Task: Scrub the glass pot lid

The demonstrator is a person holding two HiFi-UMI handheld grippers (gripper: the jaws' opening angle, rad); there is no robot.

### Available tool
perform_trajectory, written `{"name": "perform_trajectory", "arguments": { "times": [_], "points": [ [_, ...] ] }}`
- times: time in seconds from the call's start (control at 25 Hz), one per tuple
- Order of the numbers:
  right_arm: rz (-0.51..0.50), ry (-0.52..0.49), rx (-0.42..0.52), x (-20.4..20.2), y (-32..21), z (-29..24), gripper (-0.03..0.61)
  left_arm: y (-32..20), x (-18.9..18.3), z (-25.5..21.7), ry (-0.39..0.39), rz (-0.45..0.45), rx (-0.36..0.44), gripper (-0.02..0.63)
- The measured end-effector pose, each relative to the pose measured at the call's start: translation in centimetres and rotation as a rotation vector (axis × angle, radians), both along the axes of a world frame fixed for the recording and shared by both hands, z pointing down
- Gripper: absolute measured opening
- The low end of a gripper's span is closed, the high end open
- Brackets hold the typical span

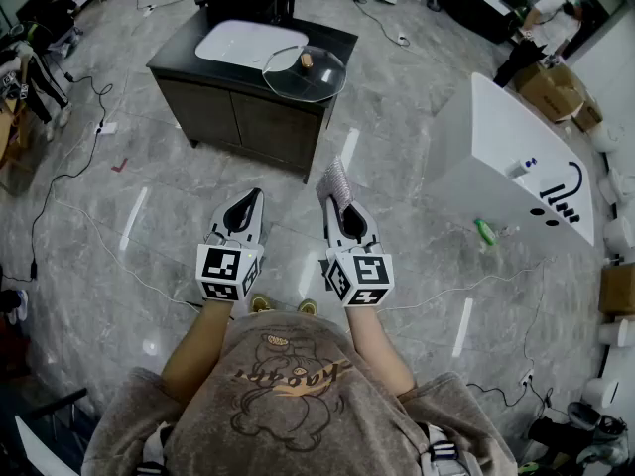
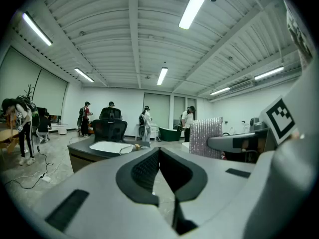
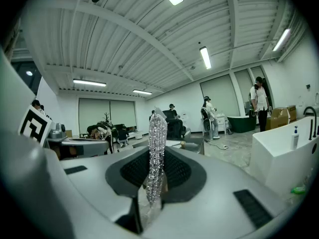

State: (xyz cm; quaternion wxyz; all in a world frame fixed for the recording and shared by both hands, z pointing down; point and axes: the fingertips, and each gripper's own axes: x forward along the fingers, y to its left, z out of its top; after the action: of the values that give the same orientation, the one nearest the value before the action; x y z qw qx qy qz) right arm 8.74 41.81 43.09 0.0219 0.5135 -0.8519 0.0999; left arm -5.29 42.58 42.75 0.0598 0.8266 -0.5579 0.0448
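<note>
Left gripper [image 1: 252,198], jaws pressed together on nothing, glass pot lid [image 1: 305,72] well ahead on the dark tabletop [image 1: 189,53], its rim overlapping a white basin [image 1: 238,40], right gripper [image 1: 340,202] jaws clamped on a glittery silver scrubber [image 1: 336,177], lower end hidden between them, shirt [image 1: 288,405] print unreadable.

Light: bright, even, white. Source: long ceiling lamps [image 2: 192,6], which blow out to plain white in both gripper views. Shadows soft and short.

Head view: the polished floor [image 1: 89,167] carries pale streak reflections of the lamps. The glass lid [image 1: 316,75] shows a thin sheen along its rim.

Right gripper view: the scrub pad [image 3: 156,148] glitters with point highlights.

Both gripper views: strong fisheye bowing, black corners, nearest foreground soft, room behind sharper.
</note>
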Motion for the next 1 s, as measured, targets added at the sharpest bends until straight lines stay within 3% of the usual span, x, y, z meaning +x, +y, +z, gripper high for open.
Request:
{"name": "perform_trajectory", "arguments": {
  "times": [0.68,1.0],
  "points": [
    [0.036,-0.035,0.007,-2.7,-0.3,1.0,0.078,-2.8,-3.3,1.0,-0.011,0.077,-0.002,0.018],
    [0.037,-0.04,-0.013,-2.8,-4.5,2.3,0.078,-6.9,-4.7,2.5,-0.014,0.074,-0.027,0.018]
  ]
}}
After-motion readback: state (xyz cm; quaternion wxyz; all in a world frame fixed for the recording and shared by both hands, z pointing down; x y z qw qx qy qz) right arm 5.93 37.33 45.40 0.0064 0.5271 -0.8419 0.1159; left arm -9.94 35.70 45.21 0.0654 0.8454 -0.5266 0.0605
